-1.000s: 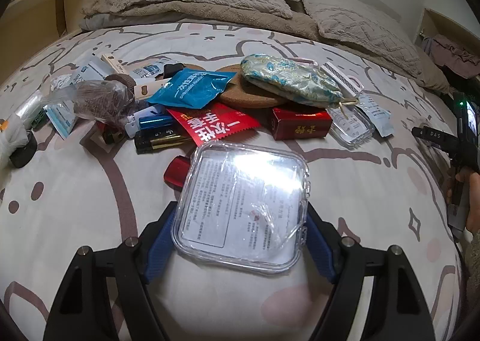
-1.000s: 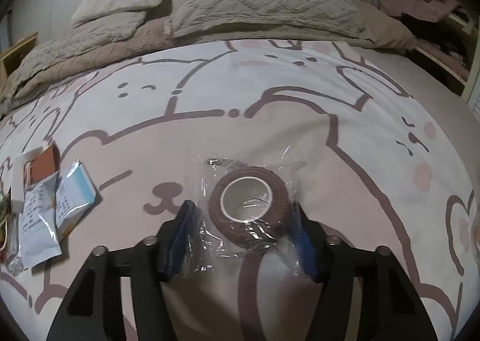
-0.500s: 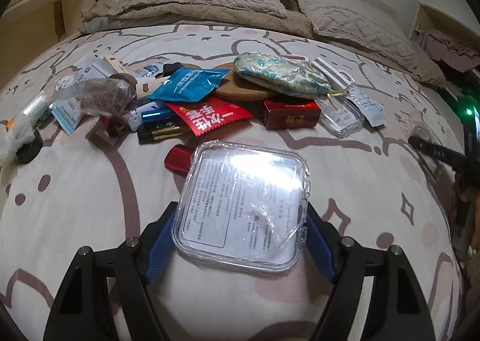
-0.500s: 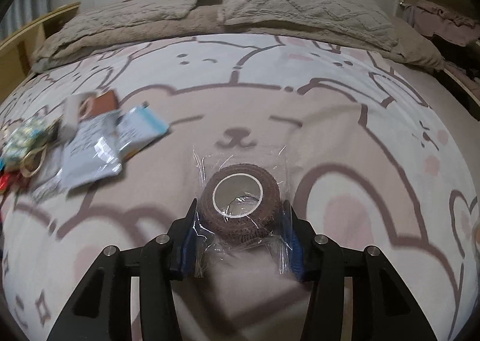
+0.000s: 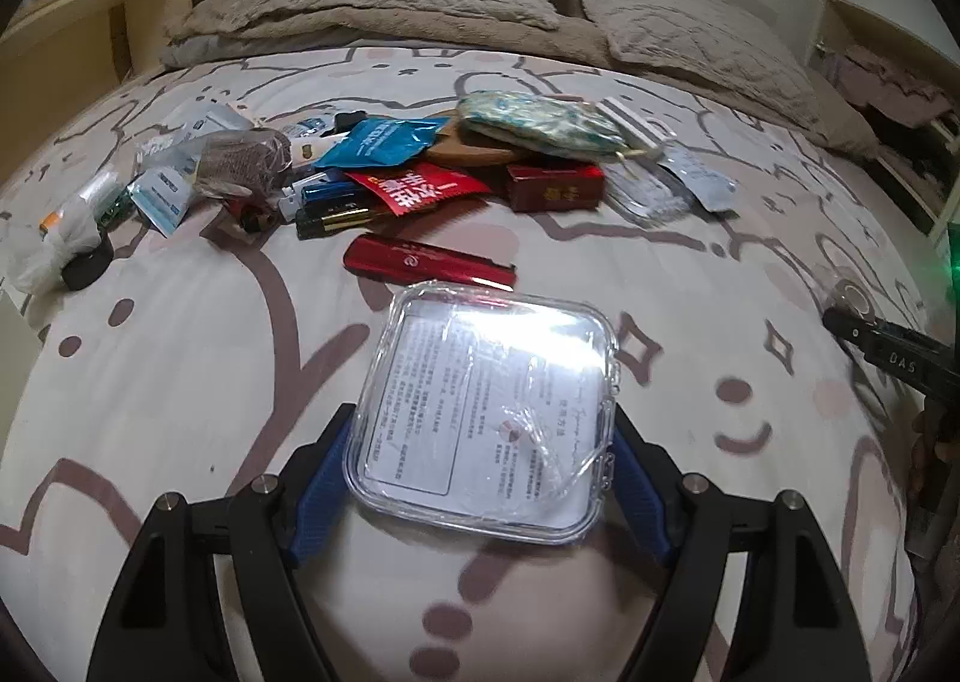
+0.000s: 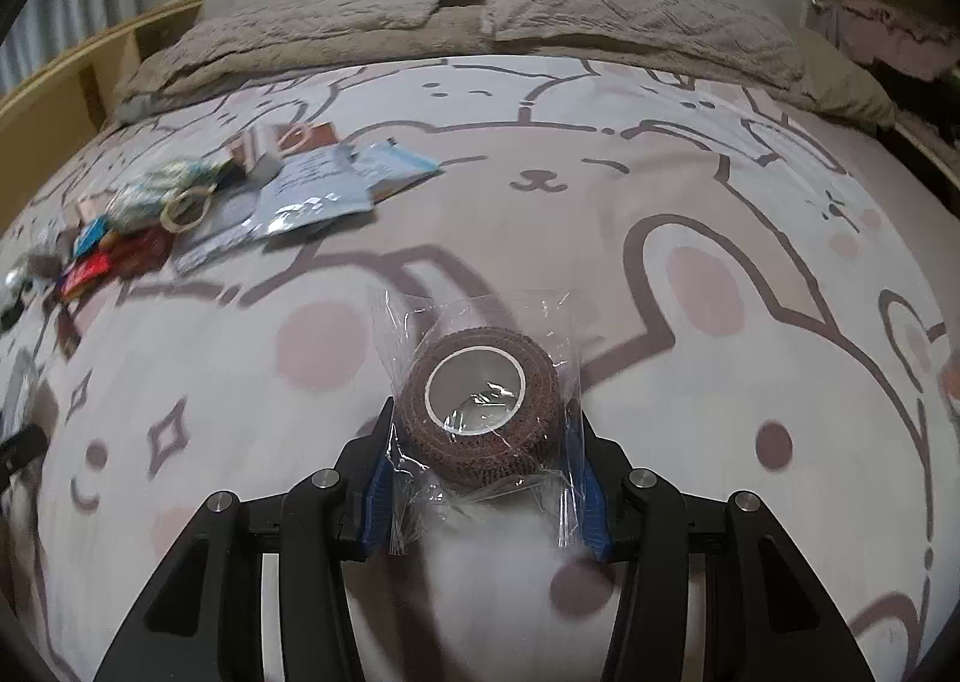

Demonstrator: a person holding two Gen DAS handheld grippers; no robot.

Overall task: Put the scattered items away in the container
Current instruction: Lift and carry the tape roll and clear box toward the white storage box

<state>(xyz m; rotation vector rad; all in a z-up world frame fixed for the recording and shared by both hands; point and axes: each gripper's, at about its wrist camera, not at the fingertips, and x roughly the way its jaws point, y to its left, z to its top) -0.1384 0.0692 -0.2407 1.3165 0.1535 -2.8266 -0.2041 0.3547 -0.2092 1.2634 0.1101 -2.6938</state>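
My left gripper (image 5: 480,478) is shut on a clear square plastic box (image 5: 486,412) with a printed sheet inside, held above the bedspread. My right gripper (image 6: 480,472) is shut on a brown bandage roll in a clear wrapper (image 6: 480,406), also held above the bed. The scattered pile lies beyond the left gripper: a red flat case (image 5: 420,262), a red packet (image 5: 420,187), a blue pouch (image 5: 384,141), a dark red box (image 5: 555,187), a patterned fabric pouch (image 5: 540,120). The pile also shows at the left of the right wrist view (image 6: 180,202). No container for the items shows in either view.
The right gripper's tool (image 5: 888,358) shows at the right edge of the left wrist view. Pillows and a beige blanket (image 5: 420,15) lie at the bed's head. A wooden bed frame (image 5: 78,21) runs along the left, a shelf with clothes (image 5: 888,99) on the right.
Both grippers have pulled back from the pile, each with its item still held. The right wrist view has swung left, so the pile now shows more fully. The red flat case is now uncovered.
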